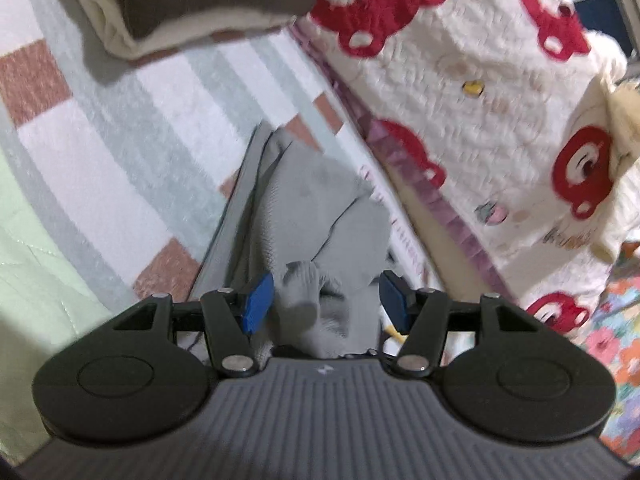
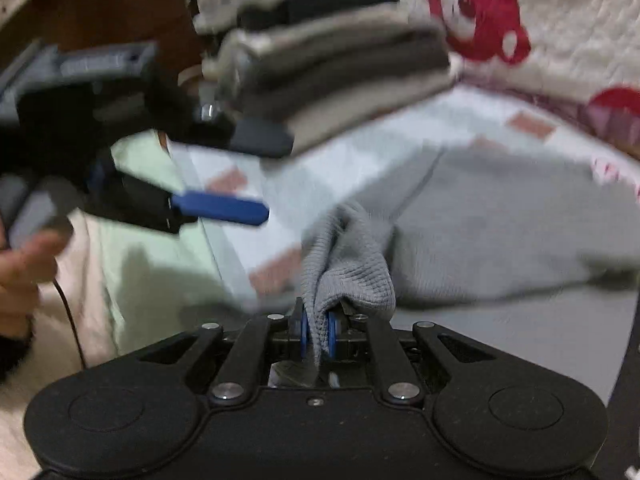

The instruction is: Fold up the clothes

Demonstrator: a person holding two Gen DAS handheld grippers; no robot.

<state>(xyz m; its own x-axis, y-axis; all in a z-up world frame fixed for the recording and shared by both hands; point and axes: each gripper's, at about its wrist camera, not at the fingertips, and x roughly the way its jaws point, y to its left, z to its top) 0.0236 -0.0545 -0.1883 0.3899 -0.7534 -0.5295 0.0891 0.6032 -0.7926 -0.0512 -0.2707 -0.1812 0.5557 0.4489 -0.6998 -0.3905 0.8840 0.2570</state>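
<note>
A grey knitted garment (image 1: 316,200) lies crumpled on the striped bed sheet (image 1: 120,128); it also shows in the right wrist view (image 2: 500,224). My left gripper (image 1: 326,300) is open, its blue pads either side of a bunched fold of the garment without pinching it. It also shows in the right wrist view (image 2: 224,184), at the left, jaws apart. My right gripper (image 2: 318,334) is shut on a ribbed edge of the grey garment and lifts it slightly.
A stack of folded clothes (image 2: 320,52) in cream and dark tones sits at the far side of the sheet, also in the left wrist view (image 1: 192,4). A white quilt with red bears (image 1: 480,80) borders the right. A hand (image 2: 20,268) holds the left gripper.
</note>
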